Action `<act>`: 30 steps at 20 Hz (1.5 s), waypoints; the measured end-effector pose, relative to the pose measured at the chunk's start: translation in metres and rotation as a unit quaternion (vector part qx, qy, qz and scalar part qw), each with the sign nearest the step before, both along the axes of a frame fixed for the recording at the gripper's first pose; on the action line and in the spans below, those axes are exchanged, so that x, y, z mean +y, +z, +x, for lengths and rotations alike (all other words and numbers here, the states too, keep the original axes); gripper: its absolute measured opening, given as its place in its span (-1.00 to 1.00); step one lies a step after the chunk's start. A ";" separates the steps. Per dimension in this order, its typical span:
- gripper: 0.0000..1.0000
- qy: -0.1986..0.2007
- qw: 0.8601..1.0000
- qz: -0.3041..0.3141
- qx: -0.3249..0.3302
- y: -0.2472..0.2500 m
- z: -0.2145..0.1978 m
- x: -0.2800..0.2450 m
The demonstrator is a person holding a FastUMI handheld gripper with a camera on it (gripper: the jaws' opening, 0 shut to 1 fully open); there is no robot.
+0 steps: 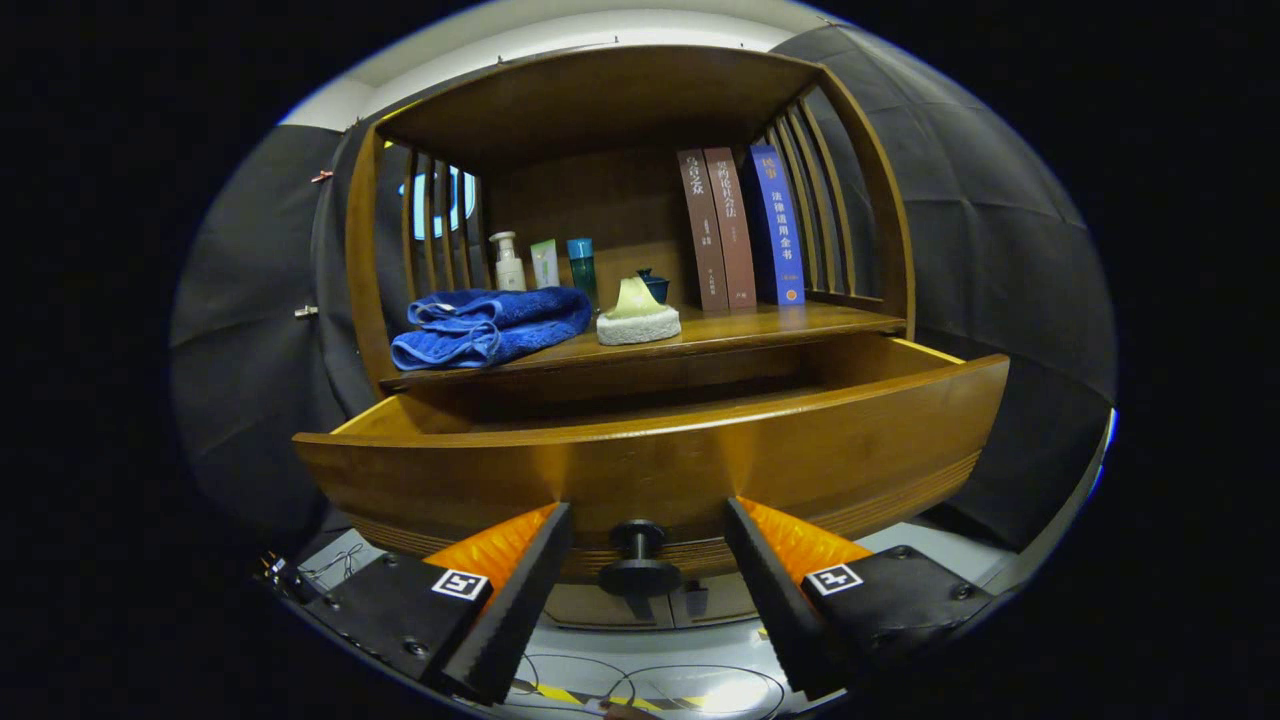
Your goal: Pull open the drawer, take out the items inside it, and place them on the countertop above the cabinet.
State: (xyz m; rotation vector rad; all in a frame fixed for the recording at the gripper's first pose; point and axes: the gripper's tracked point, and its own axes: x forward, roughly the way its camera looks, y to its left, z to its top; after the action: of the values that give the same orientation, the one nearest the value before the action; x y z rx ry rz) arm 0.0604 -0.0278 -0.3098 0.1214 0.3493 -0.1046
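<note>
Claw open around curved wooden drawer's round knob.

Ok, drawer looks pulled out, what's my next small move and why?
Probably lift the gripper off the knob to look into the drawer. The fingers stand open either side of the knob, not pressing it, the drawer is open, and its front hides the inside.

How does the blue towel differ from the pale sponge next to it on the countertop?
The blue towel is larger, folded and lies low and wide; the pale sponge is small and rises to a peak. The towel is one deep colour; the sponge is yellowish above, whitish below. Both rest on the countertop, beyond the open fingers.
</note>
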 end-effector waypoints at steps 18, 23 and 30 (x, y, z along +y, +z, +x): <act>0.97 -0.004 1.000 -0.013 0.003 -0.010 0.095 -0.010; 0.97 -0.007 1.000 -0.010 0.002 -0.011 0.095 -0.009; 0.97 -0.003 1.000 -0.027 -0.014 0.024 0.082 -0.010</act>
State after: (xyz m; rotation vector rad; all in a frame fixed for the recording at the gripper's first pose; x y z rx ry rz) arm 0.1426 -0.0379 -0.2863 0.0712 0.3178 -0.1178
